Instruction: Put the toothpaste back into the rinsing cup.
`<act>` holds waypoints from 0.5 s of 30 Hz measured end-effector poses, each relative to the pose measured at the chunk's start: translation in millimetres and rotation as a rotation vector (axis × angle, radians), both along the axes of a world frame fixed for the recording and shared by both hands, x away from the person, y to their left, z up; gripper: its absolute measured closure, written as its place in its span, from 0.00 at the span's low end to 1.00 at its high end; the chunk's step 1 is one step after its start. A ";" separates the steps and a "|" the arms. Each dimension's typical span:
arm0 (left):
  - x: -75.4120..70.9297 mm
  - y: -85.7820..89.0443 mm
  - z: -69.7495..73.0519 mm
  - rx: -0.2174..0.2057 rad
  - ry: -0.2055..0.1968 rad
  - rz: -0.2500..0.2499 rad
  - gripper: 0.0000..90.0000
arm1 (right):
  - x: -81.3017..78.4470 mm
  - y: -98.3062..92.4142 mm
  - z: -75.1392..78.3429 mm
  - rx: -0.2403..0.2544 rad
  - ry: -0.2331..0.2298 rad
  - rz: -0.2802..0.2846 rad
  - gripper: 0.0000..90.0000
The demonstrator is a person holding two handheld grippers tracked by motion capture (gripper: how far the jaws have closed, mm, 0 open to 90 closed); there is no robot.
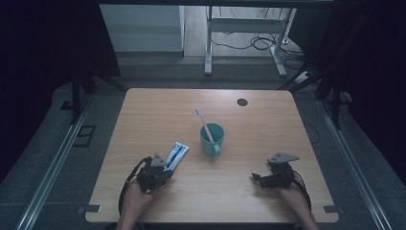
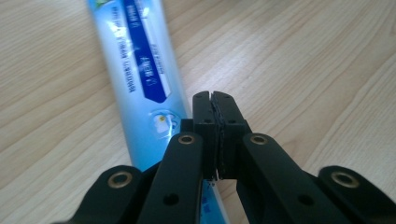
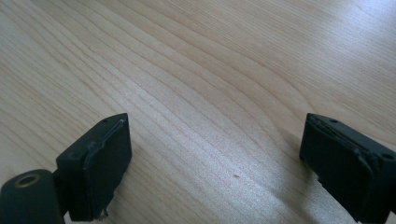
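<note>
left gripper view: left gripper (image 2: 215, 100) jaws pressed together, empty, beside toothpaste tube (image 2: 144, 79) on worktop (image 2: 303, 60); right gripper (image 3: 215, 149) spread wide.

**Dim room around a pale wooden table**

A light wood-grain rectangular table (image 1: 158, 100) stands on grey carpeted floor (image 1: 52, 158). Beyond it, a white metal desk frame (image 1: 249, 28) stands among loose black cables (image 1: 258, 43). Dark curtains (image 1: 43, 43) flank both sides.

The toothpaste tube (image 2: 140, 70) carries white print on a dark blue band and more small print along its pale blue side, but the characters are too blurred to read. A small round emblem near its near end is also illegible.
</note>
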State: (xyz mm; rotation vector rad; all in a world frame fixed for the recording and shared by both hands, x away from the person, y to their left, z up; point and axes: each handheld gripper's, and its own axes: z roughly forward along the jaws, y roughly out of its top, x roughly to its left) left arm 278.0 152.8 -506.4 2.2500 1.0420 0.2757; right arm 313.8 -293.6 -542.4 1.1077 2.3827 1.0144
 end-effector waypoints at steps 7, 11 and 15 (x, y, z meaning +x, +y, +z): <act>0.4 6.3 0.4 -0.009 -0.006 0.013 0.99 | 0.0 -0.1 0.0 -0.001 0.000 0.000 0.10; 0.4 7.7 0.2 0.000 -0.012 0.021 0.99 | 0.0 -0.1 0.0 -0.001 0.000 0.000 0.10; 0.7 9.4 0.1 0.003 -0.013 0.023 0.99 | 0.0 0.0 0.0 -0.002 0.000 0.000 0.10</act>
